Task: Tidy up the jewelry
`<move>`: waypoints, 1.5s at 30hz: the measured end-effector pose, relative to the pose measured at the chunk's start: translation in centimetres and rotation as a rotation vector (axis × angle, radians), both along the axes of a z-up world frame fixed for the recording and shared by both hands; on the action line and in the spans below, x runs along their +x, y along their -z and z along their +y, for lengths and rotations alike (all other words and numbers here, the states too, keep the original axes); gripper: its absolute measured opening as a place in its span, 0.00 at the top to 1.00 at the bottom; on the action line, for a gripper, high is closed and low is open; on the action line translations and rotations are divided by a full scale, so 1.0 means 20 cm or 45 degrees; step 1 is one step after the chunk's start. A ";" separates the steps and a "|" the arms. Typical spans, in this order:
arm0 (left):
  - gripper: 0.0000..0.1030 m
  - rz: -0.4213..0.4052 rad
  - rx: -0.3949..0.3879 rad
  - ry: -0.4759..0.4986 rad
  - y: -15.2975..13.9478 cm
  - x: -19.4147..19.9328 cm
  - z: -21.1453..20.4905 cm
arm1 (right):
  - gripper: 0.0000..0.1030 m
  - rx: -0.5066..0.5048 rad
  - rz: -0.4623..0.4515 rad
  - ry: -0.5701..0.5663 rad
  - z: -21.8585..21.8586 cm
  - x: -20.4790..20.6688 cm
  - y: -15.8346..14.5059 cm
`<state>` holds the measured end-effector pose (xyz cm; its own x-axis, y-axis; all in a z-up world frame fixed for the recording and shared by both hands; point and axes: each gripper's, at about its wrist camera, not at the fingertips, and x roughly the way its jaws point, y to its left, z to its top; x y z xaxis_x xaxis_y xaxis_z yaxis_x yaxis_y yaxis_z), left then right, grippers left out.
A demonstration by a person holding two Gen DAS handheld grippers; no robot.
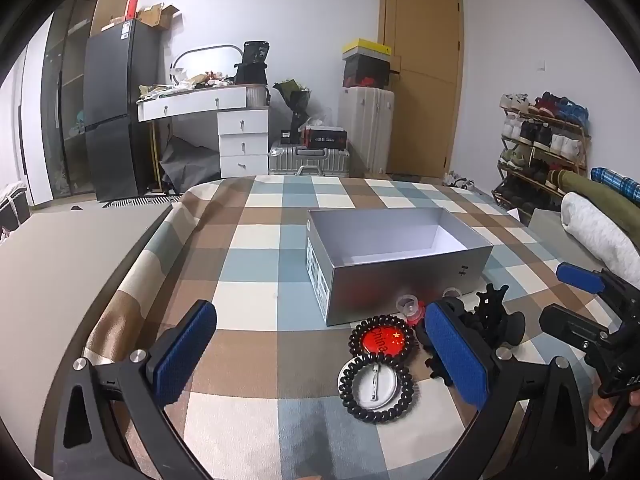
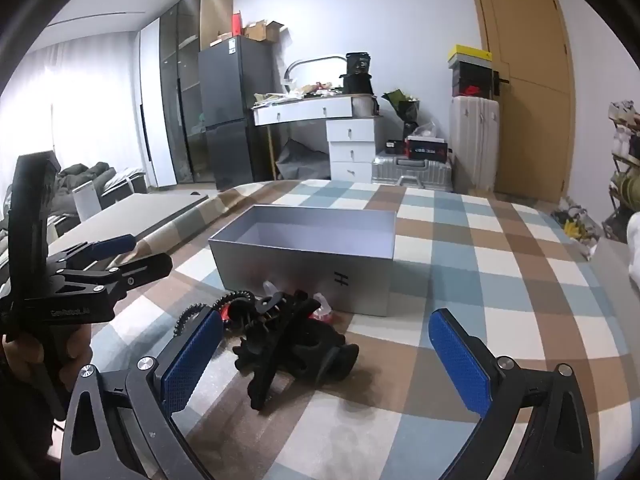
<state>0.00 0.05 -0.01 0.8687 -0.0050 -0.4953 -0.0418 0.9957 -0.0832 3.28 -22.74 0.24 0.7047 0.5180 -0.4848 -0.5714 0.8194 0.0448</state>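
Note:
An open, empty silver box (image 1: 400, 280) (image 2: 280, 272) stands on the checked tablecloth (image 1: 256, 280). In front of it lie a red badge ringed by black beads (image 1: 382, 338), a white badge back inside a black spiral hair tie (image 1: 376, 386), black hair claws (image 1: 492, 316) (image 2: 296, 340) and small clear cups (image 1: 408, 304). My left gripper (image 1: 320, 354) (image 2: 148, 252) is open, with the badges just inside its right pad. My right gripper (image 2: 326, 360) (image 1: 568, 300) is open too, and the hair claws lie between its pads, nearer the left one, untouched.
The cloth is rolled up along its left edge (image 1: 160, 248), beside a bare grey tabletop (image 1: 60, 260). Rolled blankets (image 1: 600, 236) lie at the table's right. A hand (image 2: 24, 356) holds the left gripper's handle. Beyond the table are drawers, suitcases and a shoe rack.

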 end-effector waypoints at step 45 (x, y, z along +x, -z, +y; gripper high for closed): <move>0.01 0.021 0.047 0.014 0.01 0.01 -0.03 | 0.00 -0.014 -0.007 0.039 -0.01 -0.01 -0.01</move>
<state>0.19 -0.63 -0.25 0.8606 0.0040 -0.5093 -0.0317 0.9985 -0.0457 3.13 -22.91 0.34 0.7227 0.4909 -0.4865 -0.5462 0.8370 0.0331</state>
